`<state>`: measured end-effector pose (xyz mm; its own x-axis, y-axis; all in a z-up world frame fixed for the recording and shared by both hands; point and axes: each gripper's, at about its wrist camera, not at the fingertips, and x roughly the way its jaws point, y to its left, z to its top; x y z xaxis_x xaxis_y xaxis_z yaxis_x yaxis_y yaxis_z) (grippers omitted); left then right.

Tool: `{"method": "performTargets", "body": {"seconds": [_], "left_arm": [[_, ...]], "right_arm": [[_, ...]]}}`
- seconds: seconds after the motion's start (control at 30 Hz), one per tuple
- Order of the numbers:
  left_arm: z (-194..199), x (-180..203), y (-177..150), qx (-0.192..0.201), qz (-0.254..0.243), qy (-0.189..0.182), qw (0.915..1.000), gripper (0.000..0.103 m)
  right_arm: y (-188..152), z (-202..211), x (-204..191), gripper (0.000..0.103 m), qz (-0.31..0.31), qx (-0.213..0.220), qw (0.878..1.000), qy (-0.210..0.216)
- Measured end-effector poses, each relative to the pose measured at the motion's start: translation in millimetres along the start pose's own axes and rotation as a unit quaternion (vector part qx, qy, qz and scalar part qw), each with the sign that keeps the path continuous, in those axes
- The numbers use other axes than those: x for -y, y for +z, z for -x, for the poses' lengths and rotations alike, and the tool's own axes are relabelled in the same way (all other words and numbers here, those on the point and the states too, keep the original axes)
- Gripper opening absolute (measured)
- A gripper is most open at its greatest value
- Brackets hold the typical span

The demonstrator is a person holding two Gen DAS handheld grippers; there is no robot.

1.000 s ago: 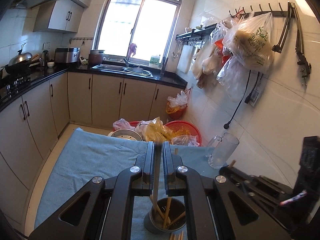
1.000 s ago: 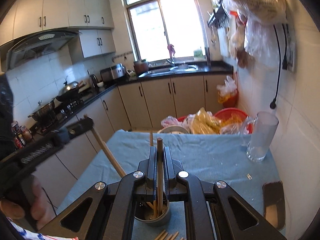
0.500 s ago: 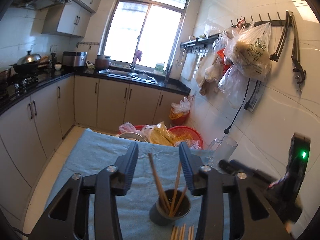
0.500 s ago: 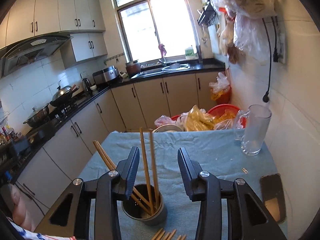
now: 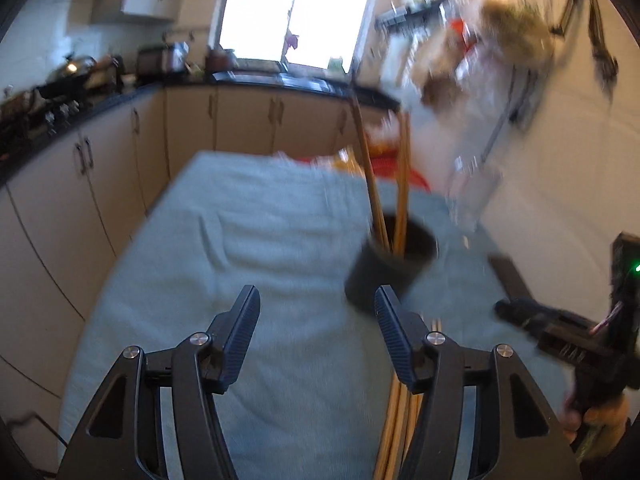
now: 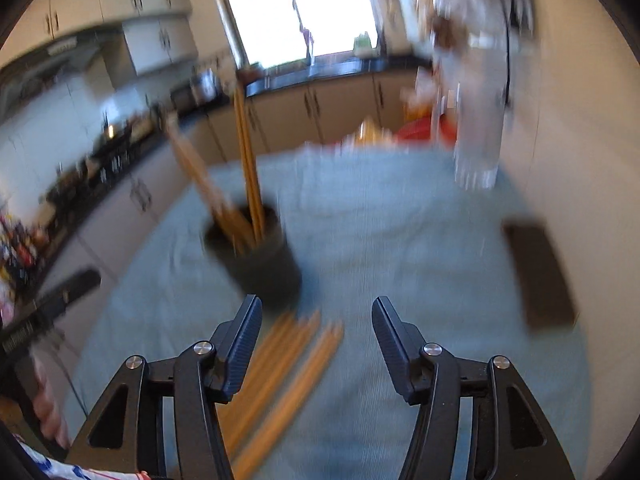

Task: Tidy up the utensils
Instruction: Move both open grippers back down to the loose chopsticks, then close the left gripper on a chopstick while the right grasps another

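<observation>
A dark cup (image 5: 390,264) stands on the blue cloth (image 5: 256,240) with several wooden chopsticks (image 5: 370,172) upright in it. It also shows in the right wrist view (image 6: 256,256) with its chopsticks (image 6: 246,160). More chopsticks lie flat on the cloth in front of the cup (image 6: 288,364), partly under my left gripper's right finger (image 5: 396,412). My left gripper (image 5: 316,336) is open and empty, left of and nearer than the cup. My right gripper (image 6: 316,336) is open and empty, over the loose chopsticks. Both views are blurred.
A glass mug (image 6: 478,152) stands at the far right of the table near the wall. A dark flat object (image 6: 538,272) lies at the right edge. Kitchen cabinets (image 5: 100,168) run along the left. Bags hang on the right wall (image 5: 504,40).
Both grippers opened, let their chopsticks drop into the cup, and pulled back and down. The loose chopsticks in front of the cup have come into fuller view.
</observation>
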<state>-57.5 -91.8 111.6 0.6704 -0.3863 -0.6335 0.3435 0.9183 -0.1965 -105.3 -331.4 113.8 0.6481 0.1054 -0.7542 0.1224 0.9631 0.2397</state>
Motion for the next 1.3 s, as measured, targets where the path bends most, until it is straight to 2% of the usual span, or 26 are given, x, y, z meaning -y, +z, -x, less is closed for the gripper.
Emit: {"method": "performTargets", "body": {"seconds": [0.07,0.17,0.27,0.37,0.43,0.6,0.63,0.73,0.8,0.93,1.03,1.17,1.23,1.3], "left_arm": [[-13,10,-15,-0.027,-0.021,-0.013,0.9993,0.059],[-34,28,-32,-0.068,-0.059,-0.041,0.9951,0.059],[-57,44,-48,-0.11,-0.09,-0.06,0.9881,0.057],[-75,56,-61,-0.138,-0.108,-0.068,0.9821,0.045],[-87,62,-68,-0.158,-0.119,-0.07,0.9777,0.03],[-90,56,-67,-0.162,-0.105,-0.081,0.9778,0.025],[-89,50,-67,-0.163,-0.104,-0.075,0.9782,0.025],[-80,29,-63,-0.166,-0.099,-0.049,0.9799,0.026],[-73,9,-59,-0.165,-0.079,-0.043,0.9821,0.026],[-65,-14,-50,-0.159,-0.059,-0.04,0.9848,0.027],[-66,-12,-47,-0.159,-0.057,-0.038,0.9849,0.027],[-71,11,-53,-0.165,-0.084,-0.069,0.9803,0.027],[-77,23,-59,-0.177,-0.113,-0.057,0.9761,0.023],[-80,23,-59,-0.172,-0.109,-0.044,0.9781,0.019]], "right_arm": [[-26,-18,0,0.045,0.007,-0.037,0.999,0.003],[-51,-35,-3,0.041,0.017,-0.067,0.998,0.007],[-61,-46,-5,0.038,0.031,-0.078,0.996,-0.001],[-63,-50,-9,0.038,0.039,-0.075,0.996,-0.002],[-63,-52,-11,0.038,0.042,-0.074,0.996,-0.003],[-66,-50,-11,0.038,0.048,-0.073,0.996,-0.016],[-70,-46,-7,0.035,0.051,-0.077,0.995,-0.026],[-78,-30,16,0.037,0.047,-0.079,0.994,-0.056],[-83,-16,40,0.042,0.029,-0.079,0.992,-0.094],[-86,3,73,0.046,-0.025,-0.07,0.993,-0.093],[-89,5,81,0.046,-0.043,-0.077,0.993,-0.082],[-90,3,75,0.046,-0.041,-0.073,0.993,-0.083],[-90,0,72,0.046,-0.038,-0.071,0.993,-0.083],[-91,0,67,0.046,-0.029,-0.069,0.993,-0.088]]}}
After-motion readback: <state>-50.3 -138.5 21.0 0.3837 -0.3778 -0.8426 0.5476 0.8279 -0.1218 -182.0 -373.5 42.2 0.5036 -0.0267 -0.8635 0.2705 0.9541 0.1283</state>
